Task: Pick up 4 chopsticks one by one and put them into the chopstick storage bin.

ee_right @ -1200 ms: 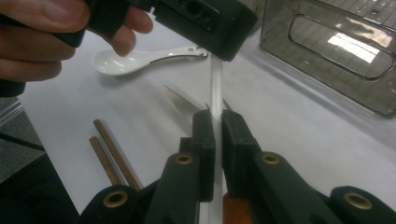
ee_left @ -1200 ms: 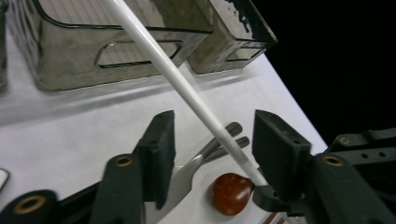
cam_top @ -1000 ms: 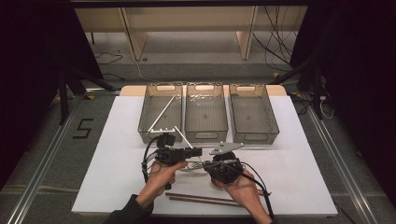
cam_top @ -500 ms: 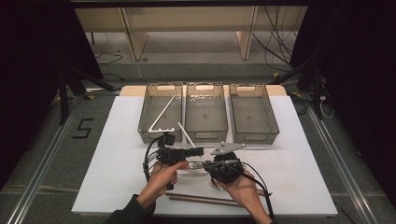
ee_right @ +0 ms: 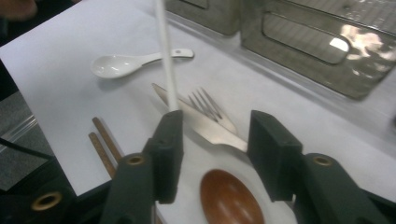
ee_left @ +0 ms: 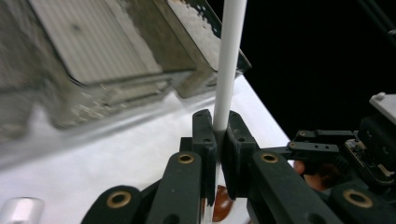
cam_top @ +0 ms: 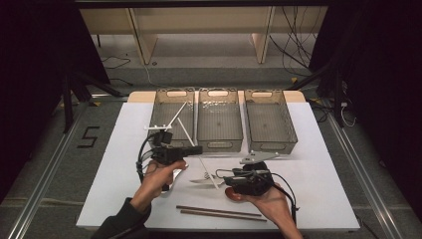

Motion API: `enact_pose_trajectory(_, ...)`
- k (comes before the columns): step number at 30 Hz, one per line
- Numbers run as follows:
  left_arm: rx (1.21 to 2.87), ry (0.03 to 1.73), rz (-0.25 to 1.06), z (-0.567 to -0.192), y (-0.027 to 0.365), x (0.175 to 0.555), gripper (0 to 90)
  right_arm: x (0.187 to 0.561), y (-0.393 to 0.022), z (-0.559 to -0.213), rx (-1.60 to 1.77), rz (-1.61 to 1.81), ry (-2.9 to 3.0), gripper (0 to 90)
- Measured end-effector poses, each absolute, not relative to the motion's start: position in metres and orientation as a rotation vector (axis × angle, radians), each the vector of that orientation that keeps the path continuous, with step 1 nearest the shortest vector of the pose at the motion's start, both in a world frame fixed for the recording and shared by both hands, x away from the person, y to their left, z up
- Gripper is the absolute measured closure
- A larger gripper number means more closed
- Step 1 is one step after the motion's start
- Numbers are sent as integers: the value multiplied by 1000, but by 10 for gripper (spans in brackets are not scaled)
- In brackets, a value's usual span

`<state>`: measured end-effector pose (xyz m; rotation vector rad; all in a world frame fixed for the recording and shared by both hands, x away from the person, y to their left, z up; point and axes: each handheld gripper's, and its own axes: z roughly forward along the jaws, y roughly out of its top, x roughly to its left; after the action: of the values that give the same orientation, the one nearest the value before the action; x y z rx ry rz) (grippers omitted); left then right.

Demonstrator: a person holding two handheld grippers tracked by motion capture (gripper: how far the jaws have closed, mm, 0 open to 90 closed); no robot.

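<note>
White plastic chopstick (ee_left: 229,65) clamped in the left gripper (ee_left: 218,140).

The thin white stick is held above the white table (cam_top: 318,164), in front of three smoky clear bins (cam_top: 219,119). The right gripper (ee_right: 215,154) has just been opening; its jaws stand apart over a brown wooden spoon (ee_right: 229,198), a steel knife (ee_right: 201,123) and a fork (ee_right: 210,109).

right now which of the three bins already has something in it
The left bin: white chopsticks lean across it. The middle bin and right bin look bare inside. It is also nearest the left tongs.
</note>
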<state>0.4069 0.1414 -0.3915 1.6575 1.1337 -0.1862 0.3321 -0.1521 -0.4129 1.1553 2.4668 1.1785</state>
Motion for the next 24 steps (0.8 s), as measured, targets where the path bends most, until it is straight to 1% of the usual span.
enact_pose_trajectory(5,1675,1151,-125,-375,164,421,845,330,-165,-416,1167,1167,2455,445)
enact_pose_trajectory(8,1695,1165,-53,-362,178,432,845,329,-171,-417,1178,1169,2448,411)
enact_pose_trajectory(15,1706,1208,39,-339,203,457,845,326,-181,-420,1201,1168,2436,373)
enact_pose_trajectory(20,1712,1242,99,-326,211,477,845,324,-185,-422,1213,1169,2427,344)
enact_pose_trajectory(24,1725,1265,148,-316,216,492,845,322,-188,-422,1218,1178,2423,338)
